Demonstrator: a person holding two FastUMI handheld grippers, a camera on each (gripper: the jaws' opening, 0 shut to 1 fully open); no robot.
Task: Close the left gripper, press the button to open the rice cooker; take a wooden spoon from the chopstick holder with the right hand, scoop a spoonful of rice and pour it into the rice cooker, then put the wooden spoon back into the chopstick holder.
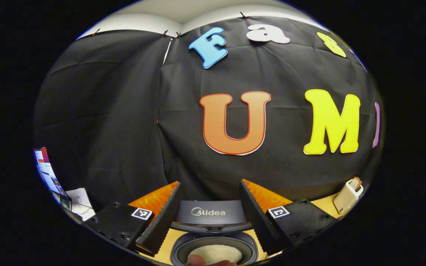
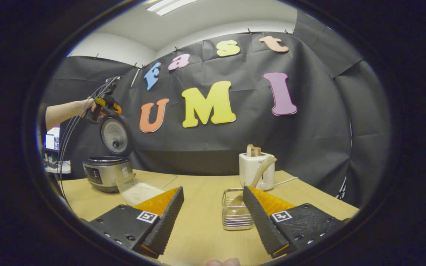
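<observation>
1. In the left gripper view, the left gripper point(image 1: 206, 218) is hanging above the rice cooker point(image 1: 213, 221), its two black ribbed fingers point(image 1: 160, 221) standing wide apart with nothing between them.
2. Between those fingers the cooker's raised lid is facing the camera, and below it the dark inner pot is lying open with a pale mound of rice point(image 1: 216, 253) inside.
3. At the right edge of that view a white toaster point(image 1: 347, 196) is standing on the wooden table point(image 1: 324, 204).
4. In the right gripper view, the right gripper point(image 2: 213, 218) is hovering low over the table point(image 2: 202, 221), its jaws spread and empty.
5. Just past its right finger a wire chopstick holder point(image 2: 236, 212) is sitting on the table, with the wooden spoon point(image 2: 259, 173) leaning in it (handle up, tilted toward the toaster point(image 2: 256, 170) behind).
6. Near its left finger a clear container of rice point(image 2: 141, 190) is resting beside the rice cooker point(image 2: 105, 171), whose lid is standing open.
7. Above that lid a person's hand point(image 2: 89, 107) is holding the left gripper point(image 2: 105, 105); from here I cannot tell how its jaws are standing.
</observation>
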